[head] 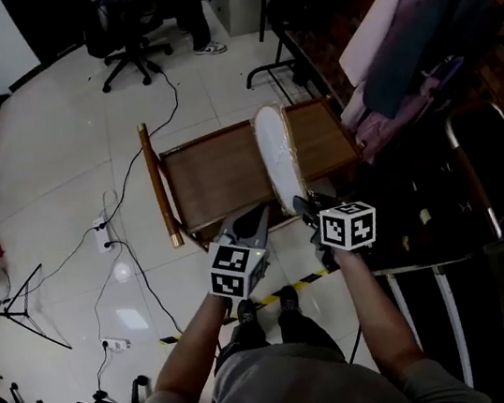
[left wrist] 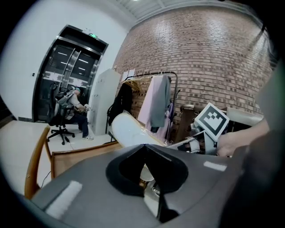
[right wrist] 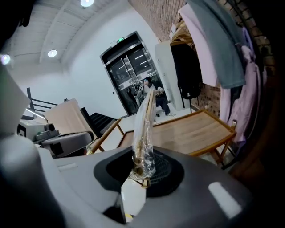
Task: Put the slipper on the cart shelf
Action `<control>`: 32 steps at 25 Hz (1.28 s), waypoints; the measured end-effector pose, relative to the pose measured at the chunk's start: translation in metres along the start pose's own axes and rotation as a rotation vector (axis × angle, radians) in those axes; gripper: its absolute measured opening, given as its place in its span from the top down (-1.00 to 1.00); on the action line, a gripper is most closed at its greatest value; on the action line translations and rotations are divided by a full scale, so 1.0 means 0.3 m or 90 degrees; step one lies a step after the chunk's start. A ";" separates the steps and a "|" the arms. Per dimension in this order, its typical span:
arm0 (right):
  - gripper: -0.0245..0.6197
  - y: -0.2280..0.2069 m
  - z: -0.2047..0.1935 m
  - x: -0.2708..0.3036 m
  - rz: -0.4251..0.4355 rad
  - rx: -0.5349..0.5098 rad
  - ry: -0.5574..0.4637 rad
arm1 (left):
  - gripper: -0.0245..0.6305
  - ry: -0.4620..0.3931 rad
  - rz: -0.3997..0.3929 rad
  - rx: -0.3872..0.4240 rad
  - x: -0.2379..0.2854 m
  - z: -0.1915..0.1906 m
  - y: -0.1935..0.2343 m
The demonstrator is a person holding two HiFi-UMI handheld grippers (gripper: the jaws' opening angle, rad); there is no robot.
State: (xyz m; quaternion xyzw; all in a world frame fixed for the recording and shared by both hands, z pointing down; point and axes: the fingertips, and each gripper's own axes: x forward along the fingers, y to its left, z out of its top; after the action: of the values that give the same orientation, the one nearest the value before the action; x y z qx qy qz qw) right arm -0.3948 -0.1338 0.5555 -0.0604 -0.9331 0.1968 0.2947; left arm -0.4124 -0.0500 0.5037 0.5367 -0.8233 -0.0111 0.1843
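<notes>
You are pinching the slipper (head: 277, 149) by its near end with your right claw (head: 300, 205). The jaws are nearly together and pressing on the slipper through the clear plastic wrap (right wrist: 149, 160). In the right gripper view the slipper is standing edge-on out of the jaws. It is hanging over the right part of the cart shelf (head: 219, 174), tilted with its far end raised, and I cannot tell whether any of it is touching the wood. Gripping the thin end is probably what is leaving the sole free to go down flat. Your left claw (head: 256, 216) is hovering just beside the right one at the shelf's near rim, jaws together and gripping nothing, apparently keeping clear of the slipper. The placing is looking close, with lowering and letting go not yet done.
</notes>
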 end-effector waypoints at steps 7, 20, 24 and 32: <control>0.74 -0.087 0.018 -0.369 -0.110 0.022 -0.124 | 0.90 -0.001 -0.146 0.063 0.130 0.094 -0.244; 0.74 -0.139 -0.404 -0.954 -0.317 0.114 -0.168 | 0.90 0.073 -0.423 0.146 0.160 -0.065 -0.877; 0.74 -0.101 -0.572 -1.096 -0.353 0.150 -0.176 | 0.90 0.102 -0.474 0.175 0.120 -0.165 -1.055; 0.73 -0.006 -0.910 -1.423 -0.396 0.199 -0.200 | 0.90 0.119 -0.546 0.223 -0.054 -0.323 -1.465</control>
State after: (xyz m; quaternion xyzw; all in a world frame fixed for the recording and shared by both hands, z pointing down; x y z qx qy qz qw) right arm 0.1116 -0.1425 0.5360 0.3023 -0.8994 0.2449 0.1994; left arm 0.0105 -0.2044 0.4941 0.8499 -0.4968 0.1012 0.1435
